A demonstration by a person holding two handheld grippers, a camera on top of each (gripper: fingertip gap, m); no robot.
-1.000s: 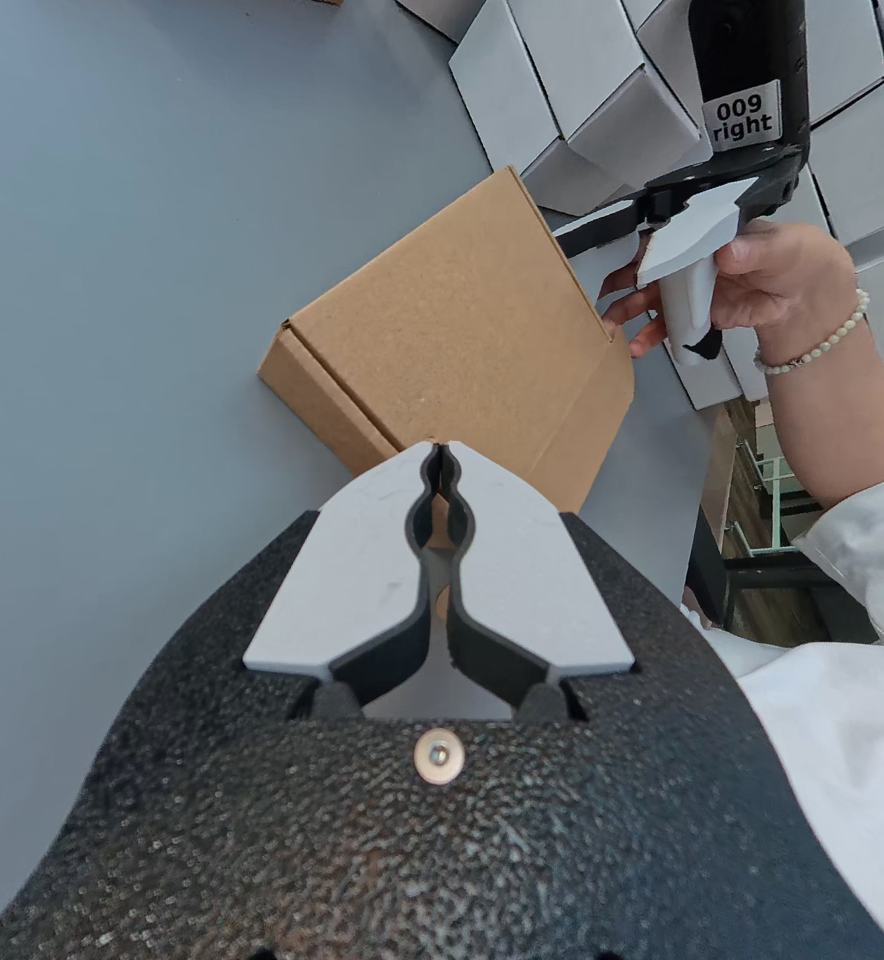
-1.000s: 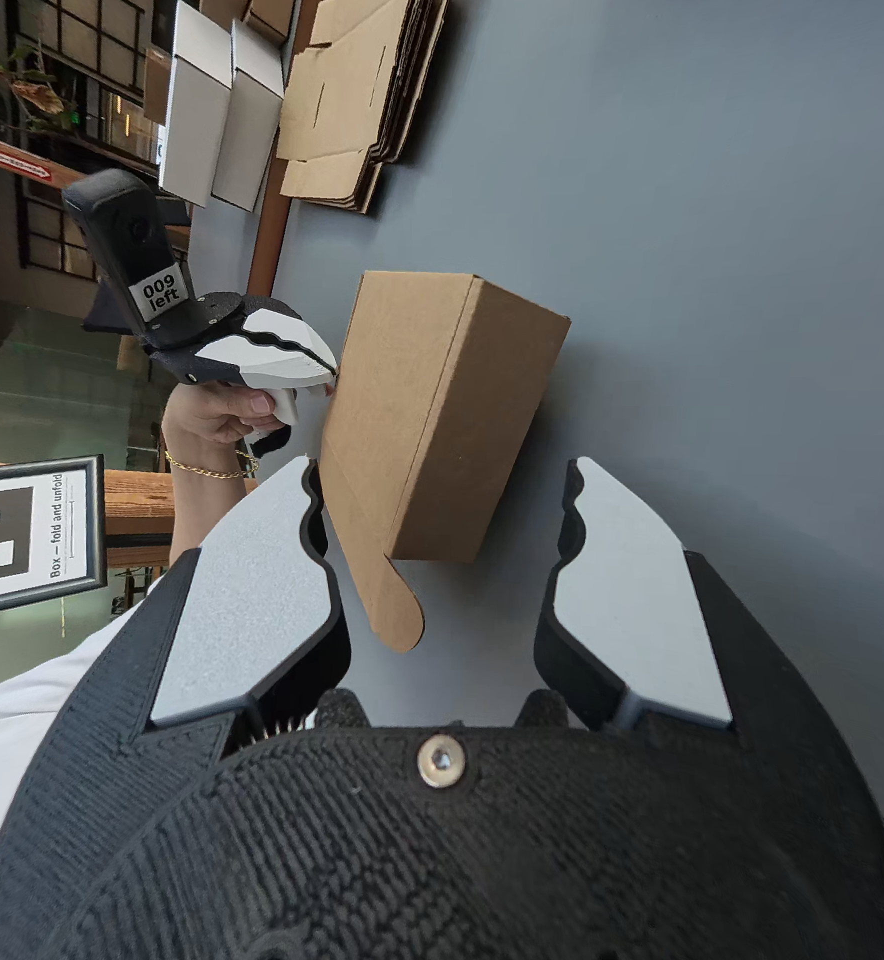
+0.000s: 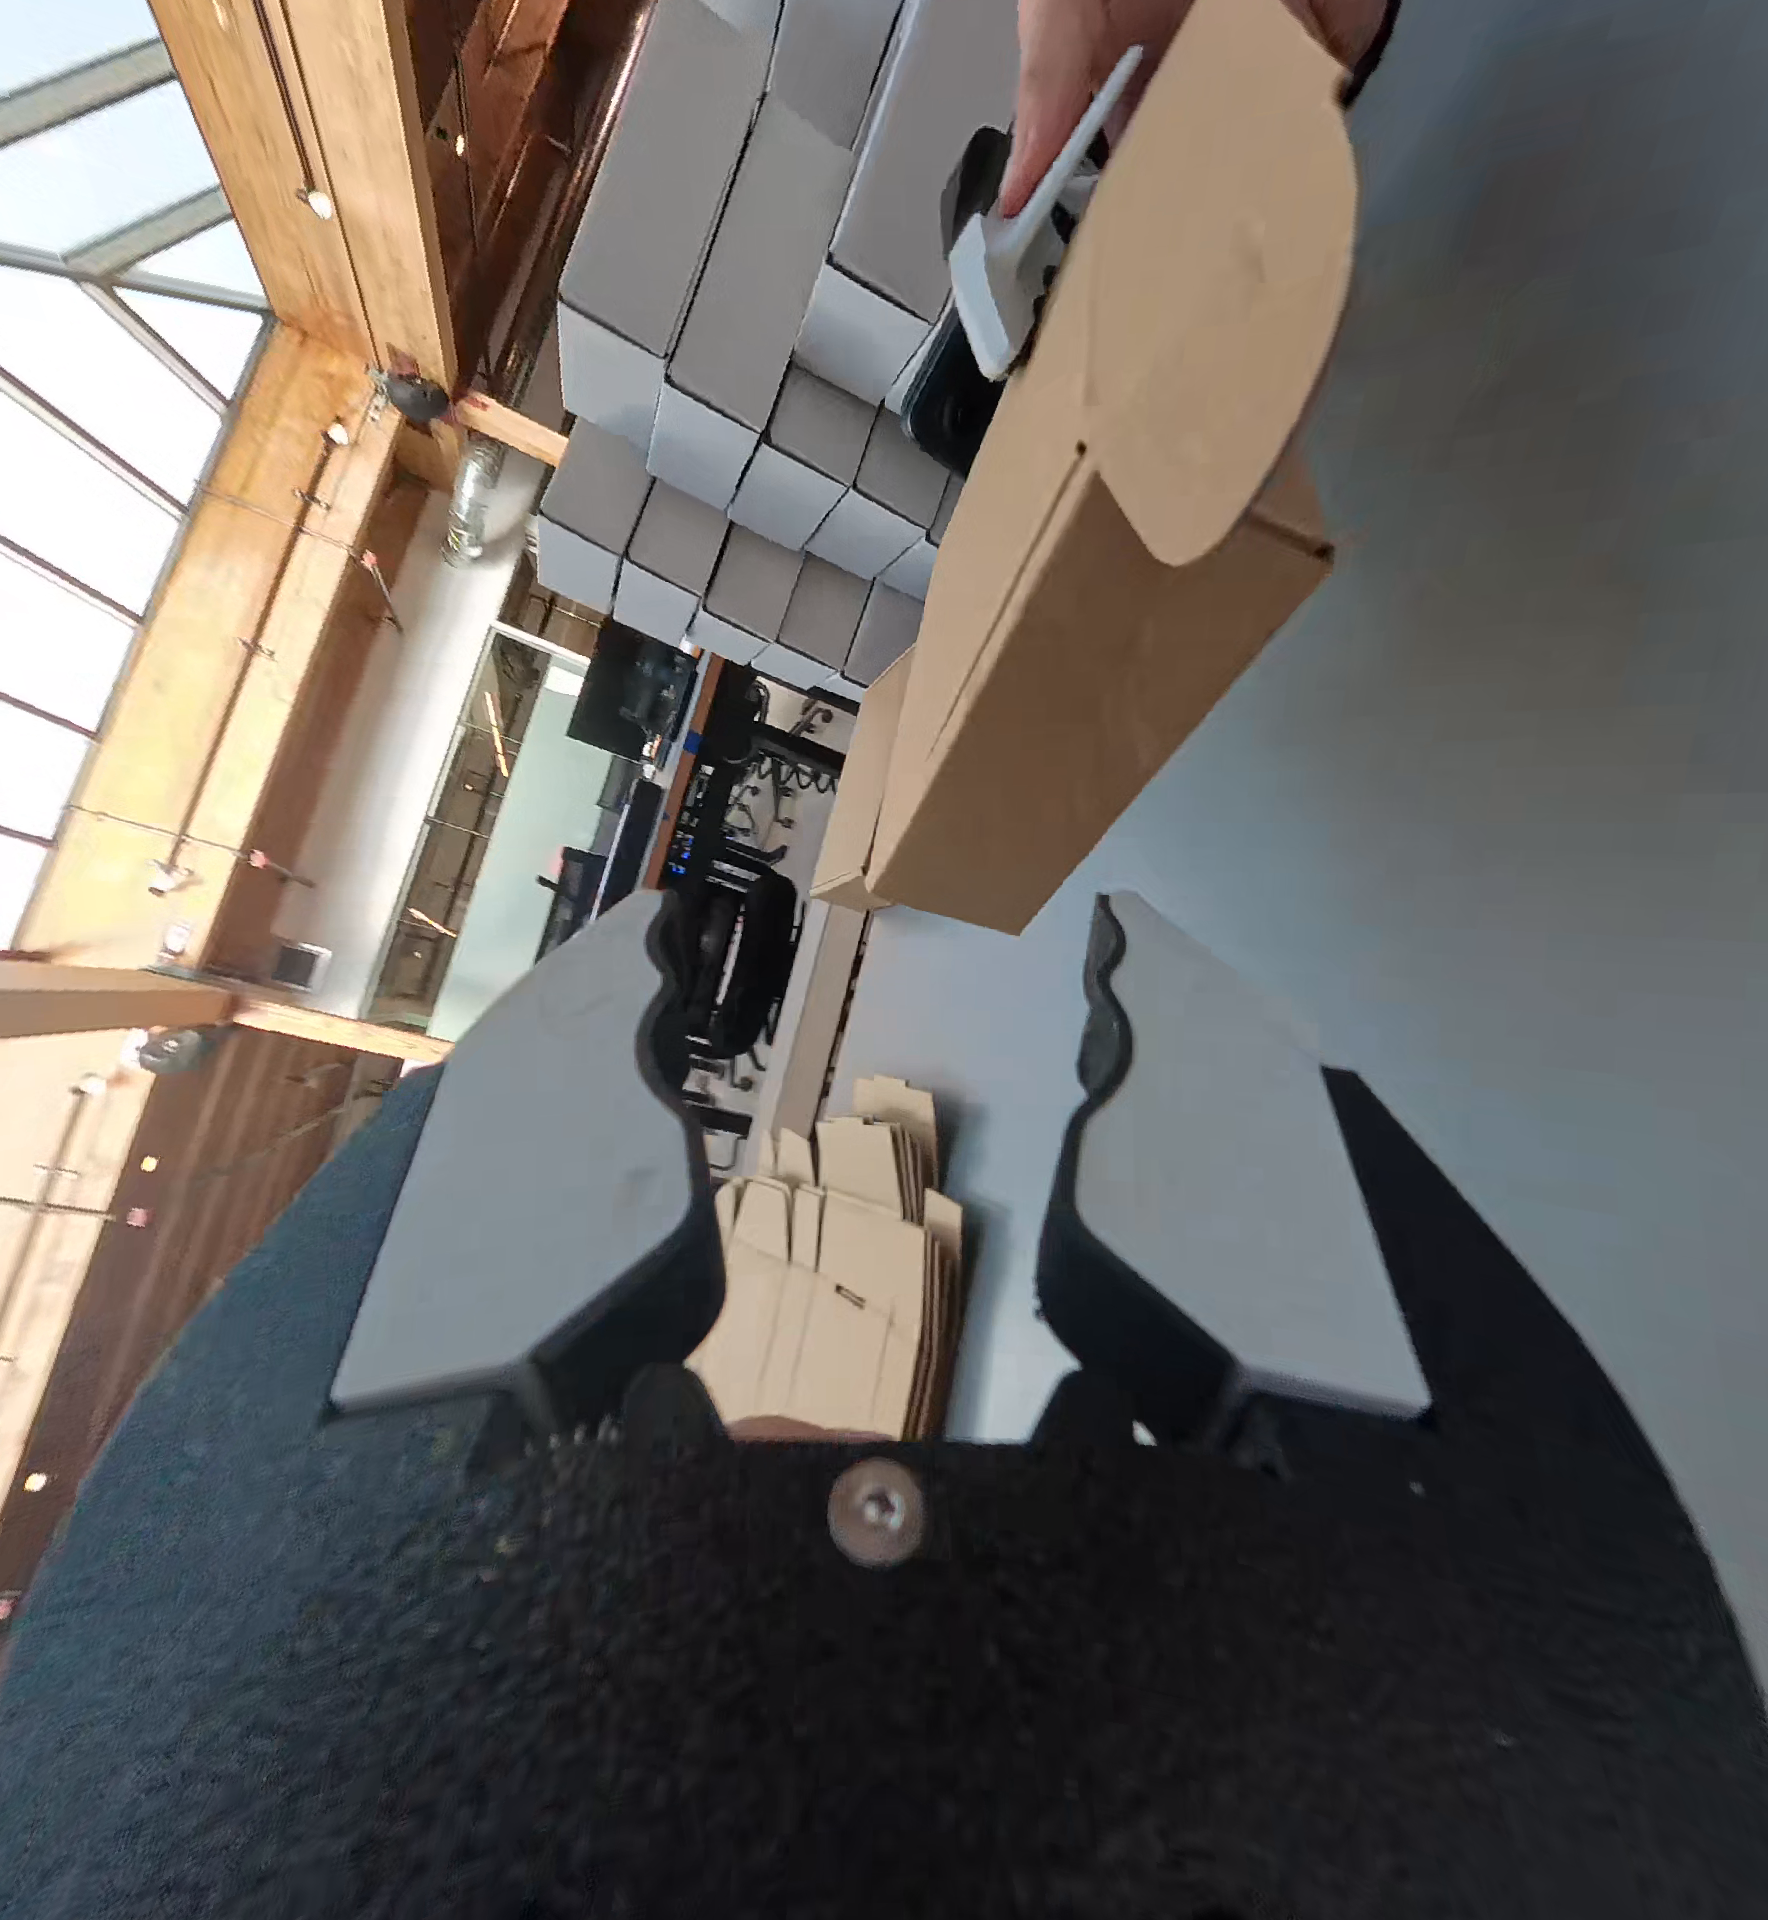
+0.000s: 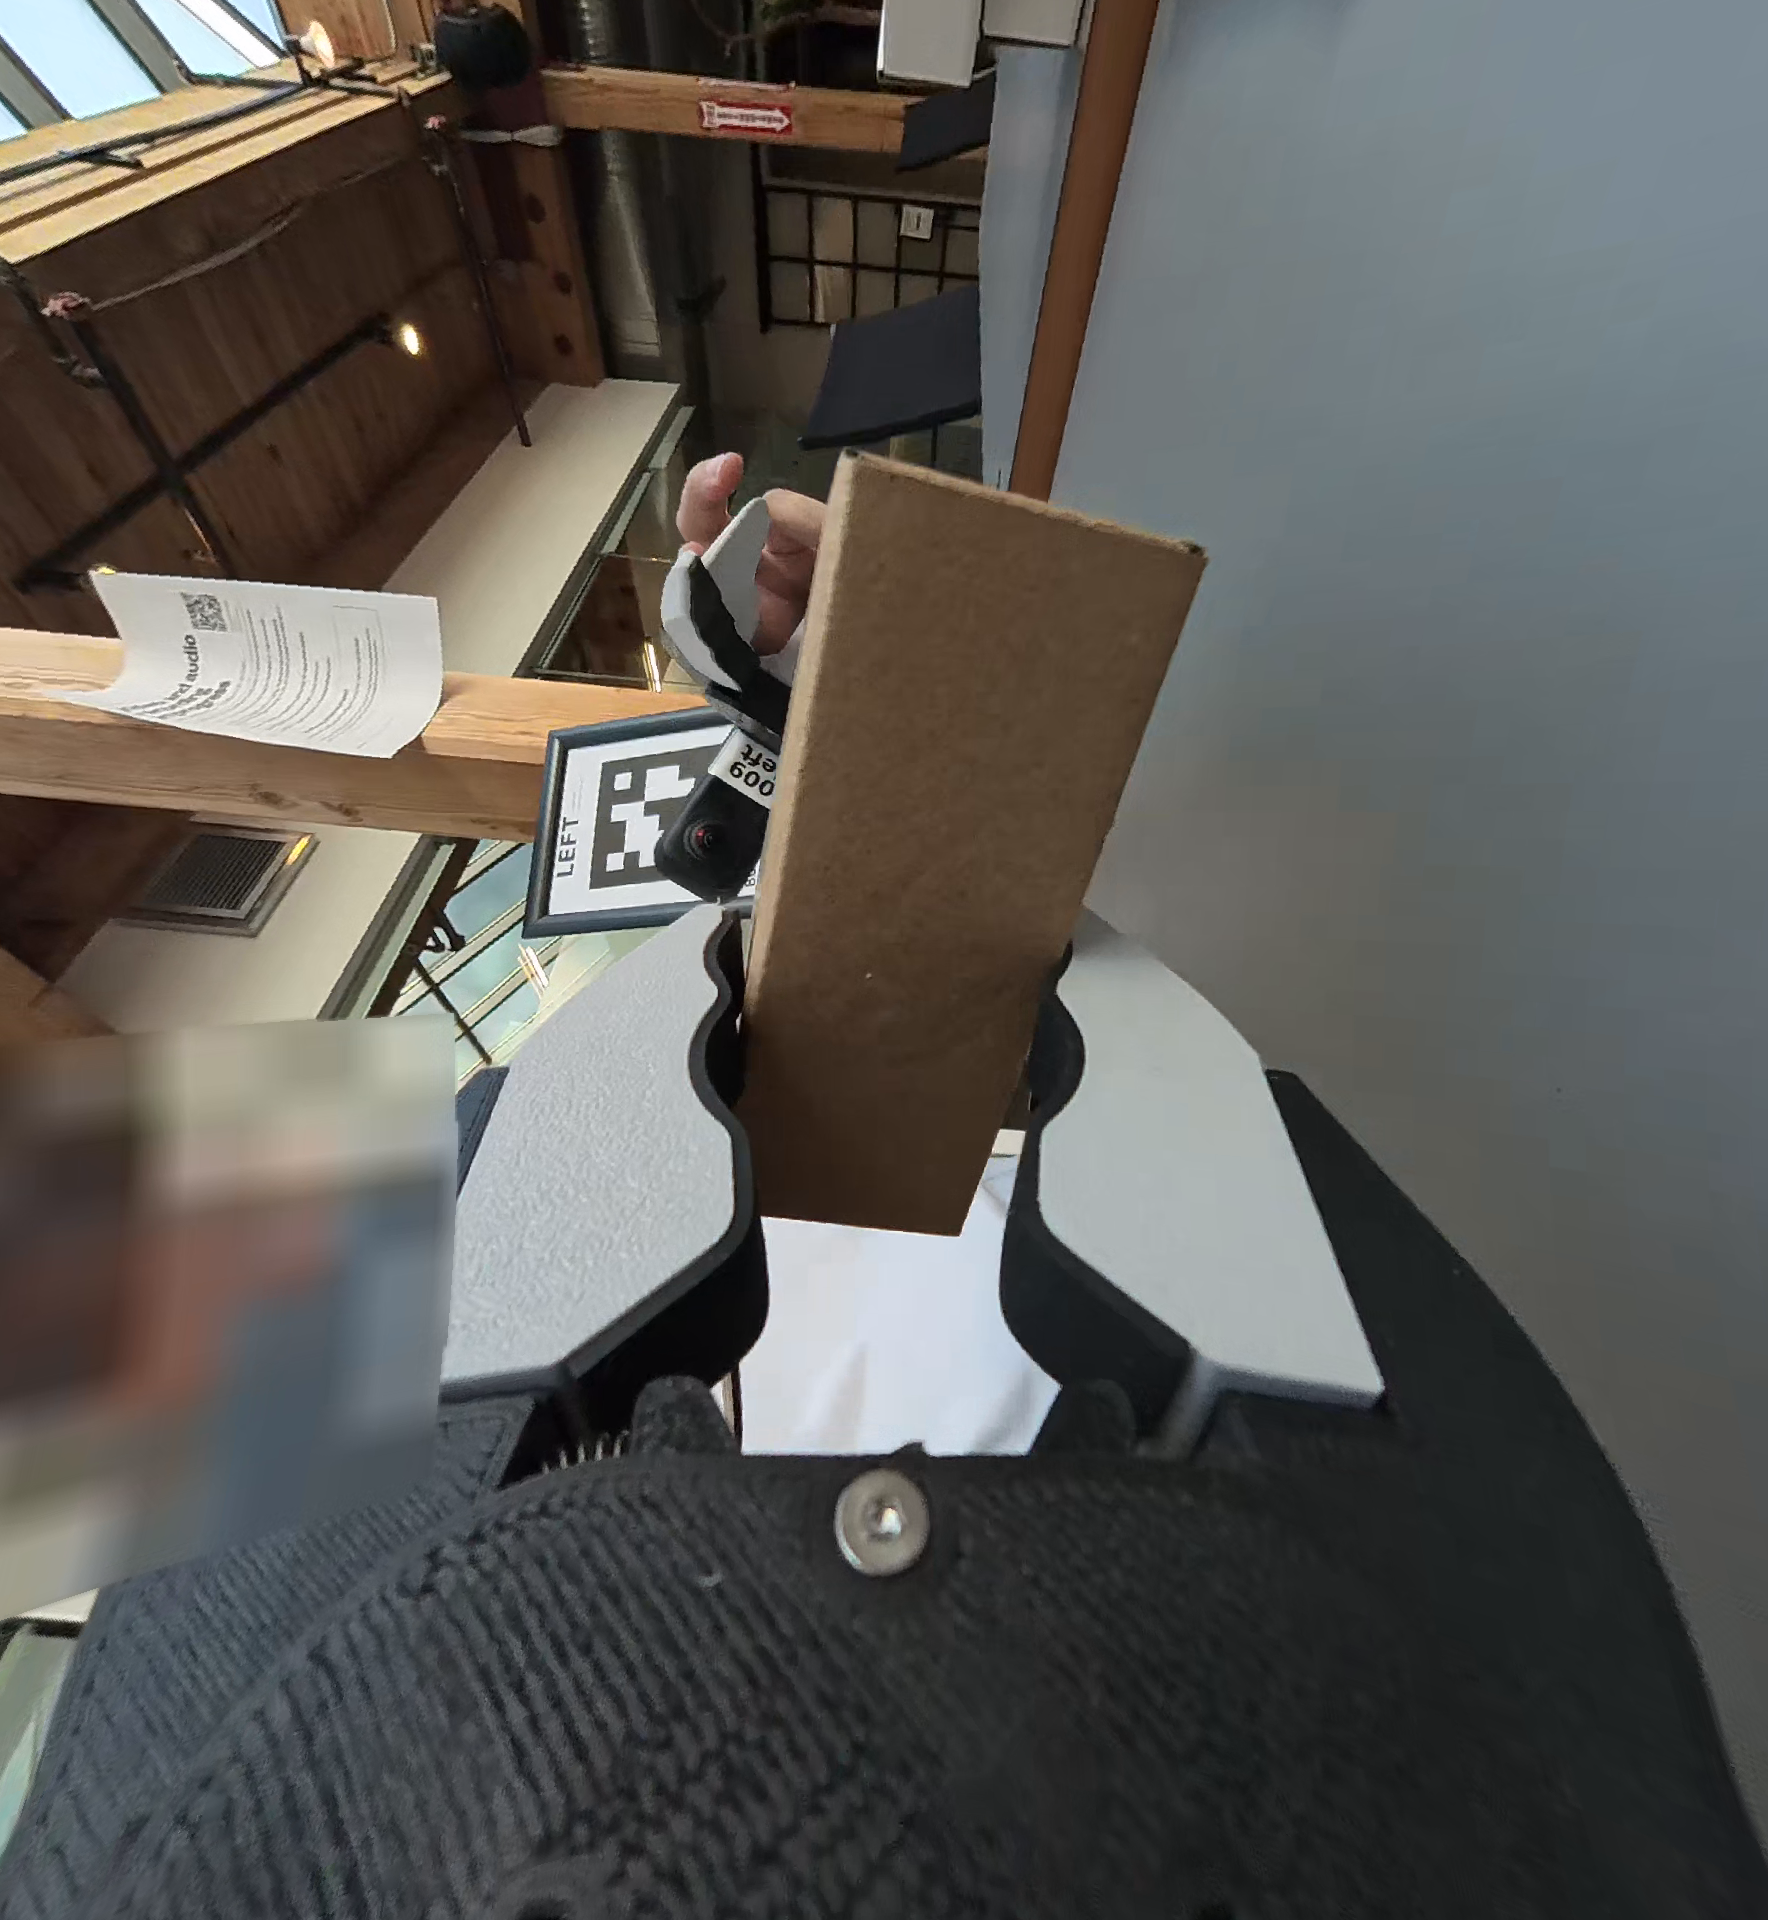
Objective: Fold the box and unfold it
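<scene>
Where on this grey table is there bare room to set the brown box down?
Bare grey table lies right of the brown box in the left wrist view. Crowded: stacked white boxes beyond it, and the pile of flat cardboard blanks between the left gripper's open fingers.

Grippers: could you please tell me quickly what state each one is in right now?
Left gripper: open, holding nothing.
Right gripper: closed on the brown cardboard box.
</scene>
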